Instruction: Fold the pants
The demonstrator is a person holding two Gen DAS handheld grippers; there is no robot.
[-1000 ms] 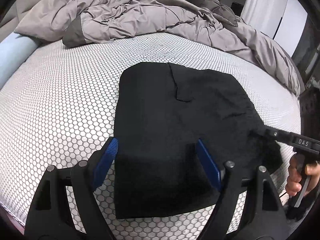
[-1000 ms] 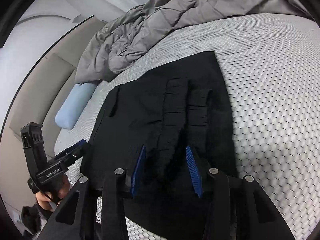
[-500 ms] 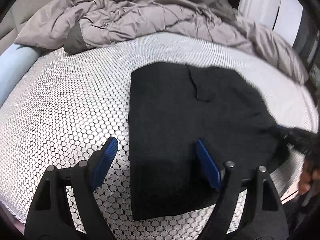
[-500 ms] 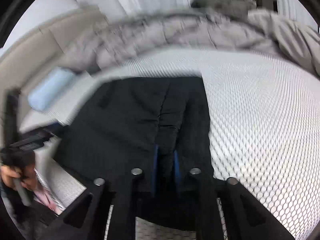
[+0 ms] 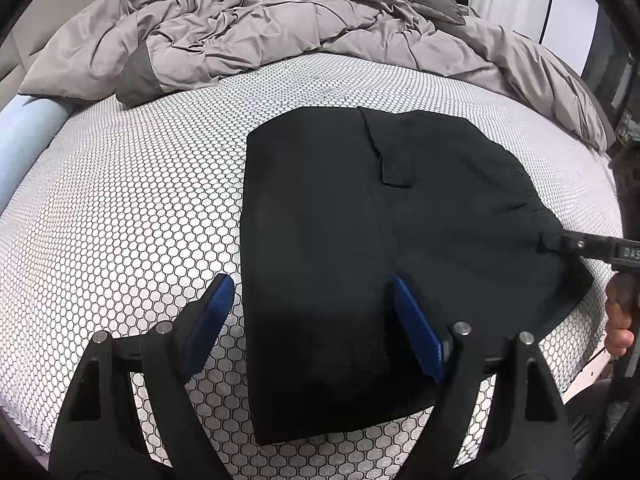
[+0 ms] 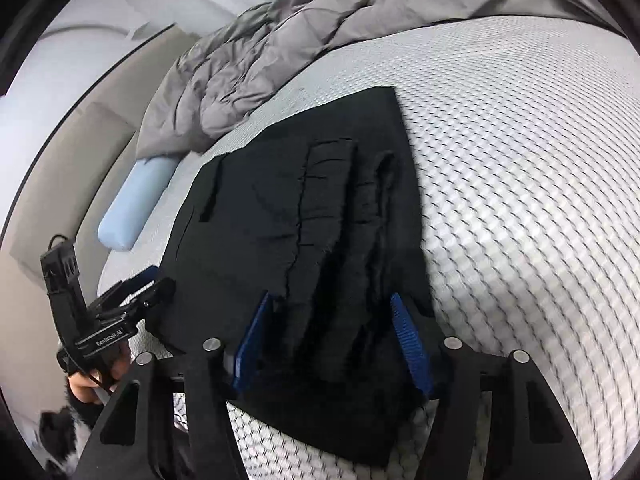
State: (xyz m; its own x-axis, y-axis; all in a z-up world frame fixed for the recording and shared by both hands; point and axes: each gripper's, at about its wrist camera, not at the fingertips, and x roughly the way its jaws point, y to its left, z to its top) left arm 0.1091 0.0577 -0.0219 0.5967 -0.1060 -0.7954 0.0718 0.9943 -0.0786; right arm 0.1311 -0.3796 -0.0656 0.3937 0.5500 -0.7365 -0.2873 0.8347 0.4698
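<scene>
The folded black fabric pants (image 5: 360,240) lie flat on the white honeycomb-mesh mattress (image 5: 120,220), soft, limp and light, so I judge a doubled edge the best hold; my left gripper (image 5: 308,328) stands wide, empty, while my right gripper (image 6: 332,344) is opening over the gathered waistband.

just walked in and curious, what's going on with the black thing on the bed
A person is folding black pants on a bed, with a handheld gripper in each hand. The pants already lie folded into a compact rectangle. The left gripper is open over their near left edge, holding nothing. The right gripper is opening over the bunched waistband end; fabric lies between its fingers, but they don't press on it. A grey duvet is heaped at the far side.
</scene>
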